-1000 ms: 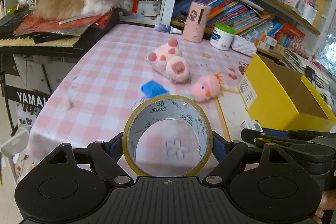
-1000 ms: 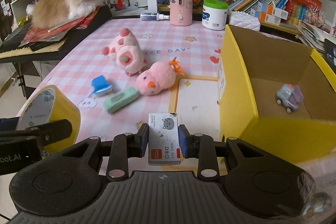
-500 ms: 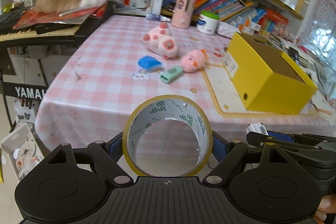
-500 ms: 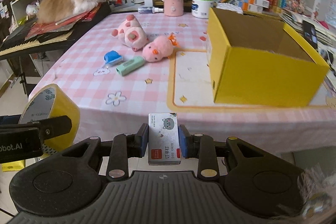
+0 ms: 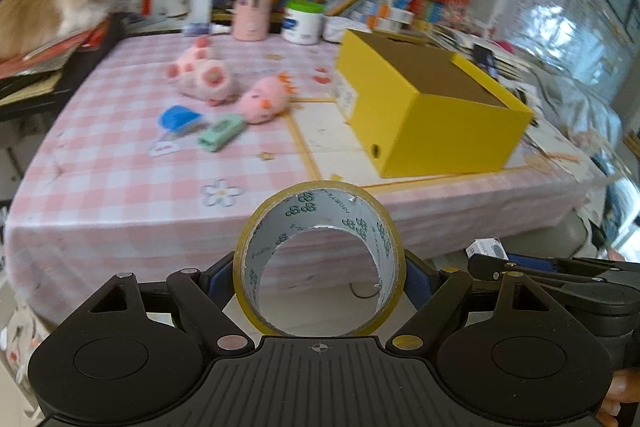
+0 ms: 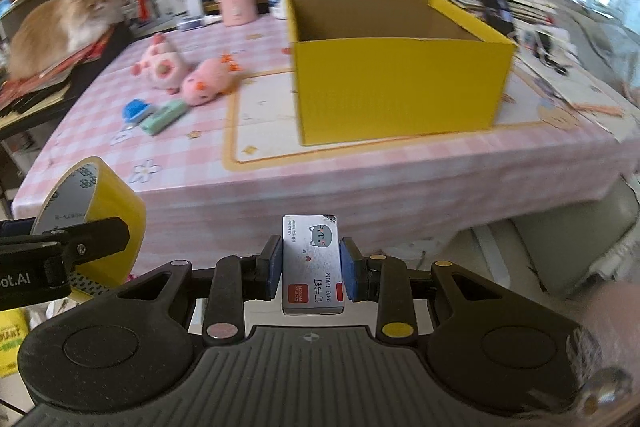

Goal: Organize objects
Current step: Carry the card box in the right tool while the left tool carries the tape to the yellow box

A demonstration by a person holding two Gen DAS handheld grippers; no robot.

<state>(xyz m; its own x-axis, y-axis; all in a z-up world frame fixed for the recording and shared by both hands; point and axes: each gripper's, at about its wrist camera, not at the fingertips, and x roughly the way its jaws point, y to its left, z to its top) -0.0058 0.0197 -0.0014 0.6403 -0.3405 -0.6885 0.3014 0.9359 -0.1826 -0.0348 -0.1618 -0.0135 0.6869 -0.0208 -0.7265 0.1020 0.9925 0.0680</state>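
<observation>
Your left tool [image 5: 320, 267] clamps the tape roll [image 5: 320, 259], right tool [image 6: 311, 267] the staple box [image 6: 312, 263]; neither's in the yellow box [image 6: 396, 87], plush toys [image 6: 184, 71] still out.

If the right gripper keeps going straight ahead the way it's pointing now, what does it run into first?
Probably the near edge of the table, where the pink checked cloth hangs down. The right gripper, shut on the staple box, sits off the table and low. The yellow box lies further back; depth is uncertain.

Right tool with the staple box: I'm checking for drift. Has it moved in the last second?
Yes. The right tool has backed away: the yellow box now sits farther off, beyond the table edge.
</observation>
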